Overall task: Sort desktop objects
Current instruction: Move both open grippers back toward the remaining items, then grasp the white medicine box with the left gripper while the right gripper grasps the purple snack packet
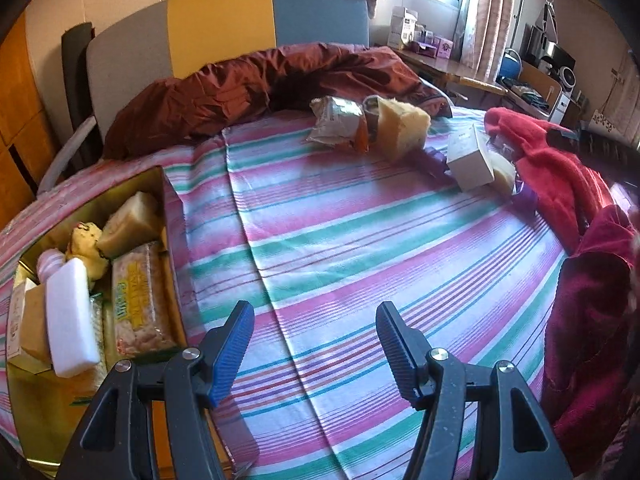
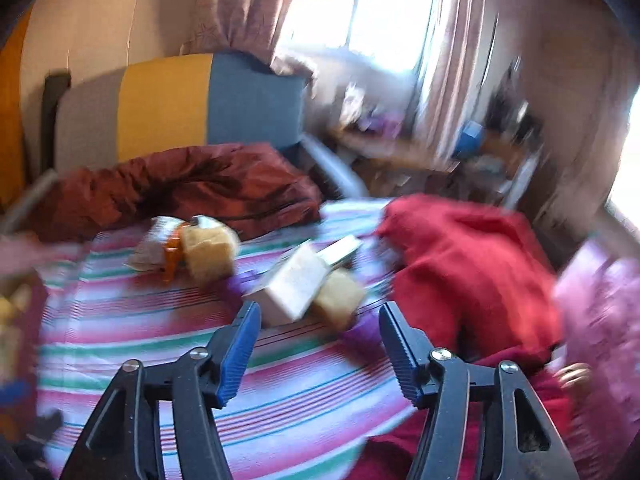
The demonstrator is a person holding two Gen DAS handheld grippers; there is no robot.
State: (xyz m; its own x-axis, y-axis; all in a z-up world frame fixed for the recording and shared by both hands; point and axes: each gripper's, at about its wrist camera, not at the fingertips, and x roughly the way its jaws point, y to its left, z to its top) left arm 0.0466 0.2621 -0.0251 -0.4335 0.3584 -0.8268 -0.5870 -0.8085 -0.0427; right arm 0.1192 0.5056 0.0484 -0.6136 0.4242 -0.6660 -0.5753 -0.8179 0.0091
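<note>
My left gripper [image 1: 315, 316] is open and empty above the striped cloth [image 1: 340, 248]. At its left a gold tin [image 1: 158, 184] holds a white bottle [image 1: 70, 316], a snack bar pack [image 1: 138, 300], a sponge block [image 1: 130, 220] and other items. Far ahead lie a snack packet [image 1: 336, 120], a yellow sponge [image 1: 402, 128], a white box [image 1: 470, 160] and a purple item [image 1: 434, 160]. My right gripper [image 2: 318, 316] is open and empty, just short of the white box [image 2: 292, 284] and a small yellow sponge [image 2: 340, 300]. The right wrist view is blurred.
A dark red quilt [image 1: 248, 84] lies along the far edge of the cloth. Red clothing [image 1: 552, 164] is heaped at the right, with darker red fabric [image 1: 592, 320] nearer. A grey, yellow and blue headboard [image 1: 224, 24] stands behind. A cluttered desk [image 1: 448, 64] stands by the window.
</note>
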